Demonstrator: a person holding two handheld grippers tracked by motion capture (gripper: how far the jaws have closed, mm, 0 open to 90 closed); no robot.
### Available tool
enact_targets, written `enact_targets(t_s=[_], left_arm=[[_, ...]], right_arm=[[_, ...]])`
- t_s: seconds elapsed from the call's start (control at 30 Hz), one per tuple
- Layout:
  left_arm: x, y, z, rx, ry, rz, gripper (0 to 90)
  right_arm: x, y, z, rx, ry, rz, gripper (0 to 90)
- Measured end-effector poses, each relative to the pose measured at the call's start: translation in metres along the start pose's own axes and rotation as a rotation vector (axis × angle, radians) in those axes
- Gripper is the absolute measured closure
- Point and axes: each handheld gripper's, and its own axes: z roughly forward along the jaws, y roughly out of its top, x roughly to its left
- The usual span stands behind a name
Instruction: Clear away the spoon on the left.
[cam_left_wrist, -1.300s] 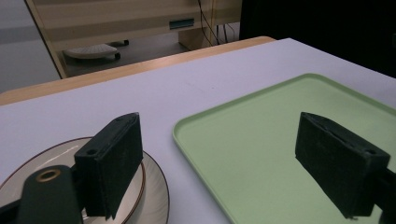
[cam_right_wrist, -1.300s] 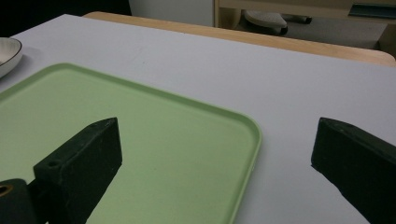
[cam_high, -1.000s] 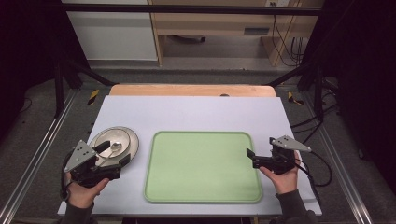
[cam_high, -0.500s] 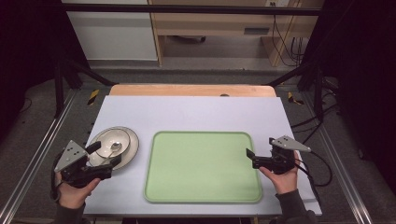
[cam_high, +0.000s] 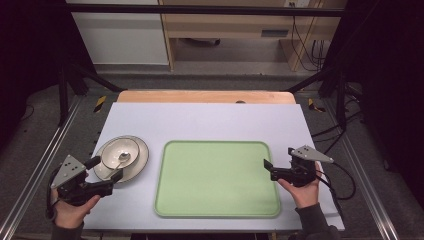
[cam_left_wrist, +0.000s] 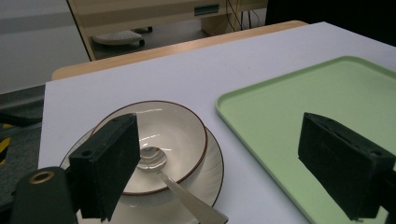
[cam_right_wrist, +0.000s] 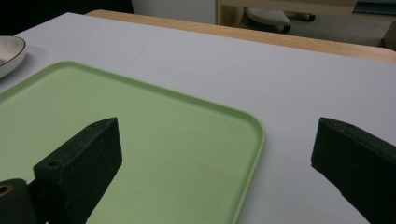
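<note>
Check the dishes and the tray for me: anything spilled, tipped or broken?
Nothing stands out. The bowl sits upright on the plate with the spoon resting in it. The green tray lies flat and bare. No spills or cracks visible.

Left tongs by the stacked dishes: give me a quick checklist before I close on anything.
1. Left tongs open: ok, the jaws stand wide apart in the left gripper view.
2. Nothing held yet: ok, both jaws are bare.
3. Target in reach: ok, the bowl sits on the plate just ahead of the jaws.
4. Spoon settled: ok, its head lies in the bowl and its handle runs out over the rim.
5. Tray free for a drop: ok, its surface is bare.
6. Right tongs out of the way: ok, open at the tray's right edge.
</note>
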Motion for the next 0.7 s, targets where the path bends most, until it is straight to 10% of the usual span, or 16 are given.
enact_targets(t_s=[0.7], left_arm=[[0.007, -0.029, 0.016, 0.107, 0.035, 0.008, 17.1]], right_arm=[[0.000, -0.001, 0.001, 0.007, -0.006, -0.008, 2.4]])
